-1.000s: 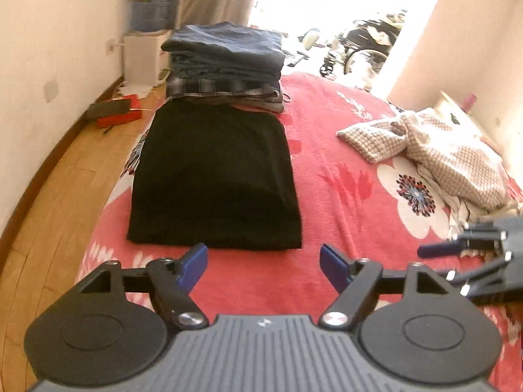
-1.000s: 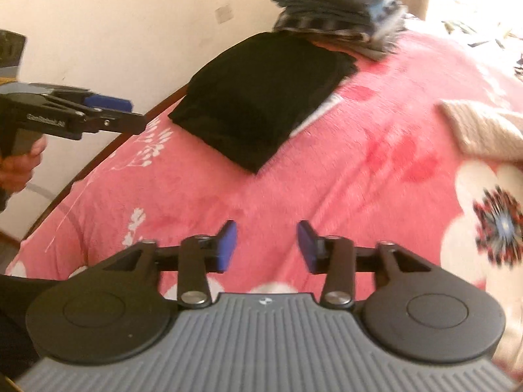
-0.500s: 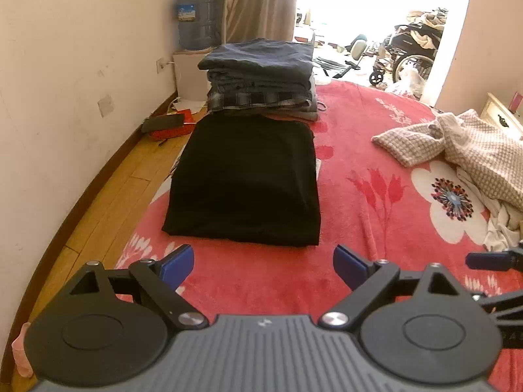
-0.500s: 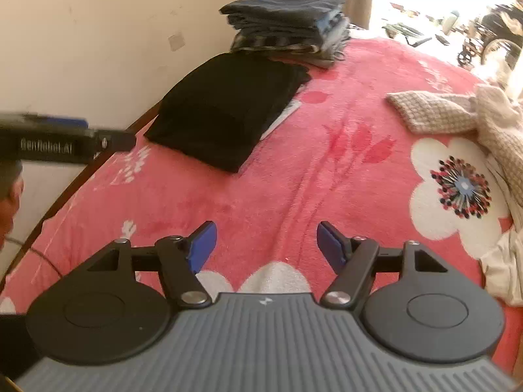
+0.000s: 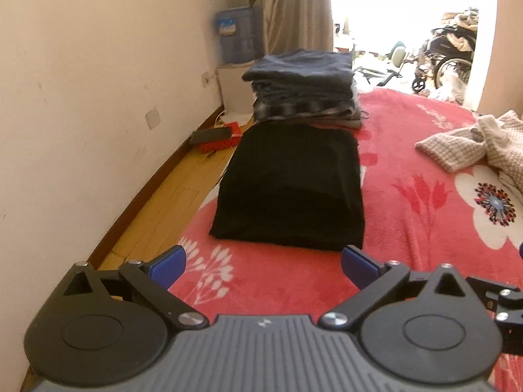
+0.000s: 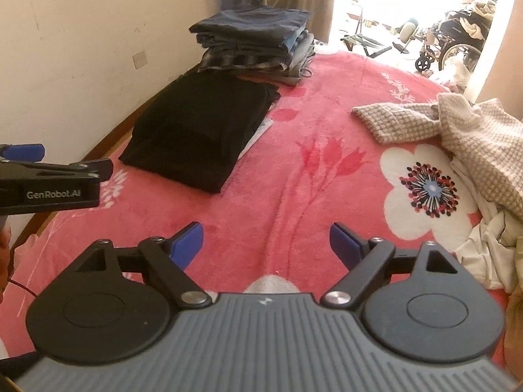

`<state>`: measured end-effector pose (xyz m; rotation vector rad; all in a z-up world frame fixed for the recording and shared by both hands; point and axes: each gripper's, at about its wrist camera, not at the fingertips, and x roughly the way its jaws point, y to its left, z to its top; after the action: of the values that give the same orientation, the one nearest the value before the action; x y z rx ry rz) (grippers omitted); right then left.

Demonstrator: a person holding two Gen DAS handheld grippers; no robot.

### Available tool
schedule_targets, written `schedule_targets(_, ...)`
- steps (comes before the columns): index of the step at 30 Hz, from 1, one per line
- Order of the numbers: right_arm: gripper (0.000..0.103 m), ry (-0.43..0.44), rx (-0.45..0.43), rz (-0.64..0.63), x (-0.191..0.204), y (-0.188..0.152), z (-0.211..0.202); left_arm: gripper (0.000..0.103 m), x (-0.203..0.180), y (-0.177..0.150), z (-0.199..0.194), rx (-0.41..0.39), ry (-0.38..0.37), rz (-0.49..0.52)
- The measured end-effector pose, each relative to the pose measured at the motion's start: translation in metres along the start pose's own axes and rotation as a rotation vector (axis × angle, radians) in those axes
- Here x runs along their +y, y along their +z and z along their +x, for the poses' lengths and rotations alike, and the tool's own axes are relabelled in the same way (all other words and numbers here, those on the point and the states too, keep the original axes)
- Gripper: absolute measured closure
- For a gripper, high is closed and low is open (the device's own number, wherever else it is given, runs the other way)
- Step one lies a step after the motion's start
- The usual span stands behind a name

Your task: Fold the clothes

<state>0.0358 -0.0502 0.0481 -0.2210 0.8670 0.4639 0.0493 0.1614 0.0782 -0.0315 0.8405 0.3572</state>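
Note:
A folded black garment (image 5: 291,189) (image 6: 202,127) lies flat on the red flowered blanket (image 5: 408,228) (image 6: 294,196), near the bed's left edge. Behind it rises a stack of folded dark clothes (image 5: 304,88) (image 6: 255,42). An unfolded beige checked garment (image 5: 470,143) (image 6: 457,130) sprawls to the right. My left gripper (image 5: 263,263) hovers just short of the black garment's near edge, jaws opening, nothing between them. My right gripper (image 6: 266,240) is over bare blanket, jaws opening and empty. The left gripper (image 6: 49,176) shows from the side in the right wrist view.
A cream wall and wooden floor (image 5: 163,202) run along the bed's left side, with a red and black item (image 5: 215,138) on the floor. White crumpled cloth (image 6: 487,254) lies at the right. A wheelchair (image 6: 457,42) stands in the bright doorway.
Both grippers' jaws have spread wider. Both cameras have tipped up and drawn back, so the black garment and the stack sit farther off and more of the room shows.

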Motion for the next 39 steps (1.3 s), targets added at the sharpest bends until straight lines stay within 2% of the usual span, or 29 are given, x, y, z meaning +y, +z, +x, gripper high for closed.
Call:
schedule_targets(10,0.018,-0.012,0.033,0.001,0.012,0.001,0.006,0.001,0.006,-0.002,0.006,0.024,0.059,-0.037)
schedule_targets(39,0.018,-0.037,0.039,0.000,0.018,0.000,0.008,0.001,0.003,-0.006,0.006,0.025,0.084,-0.008)
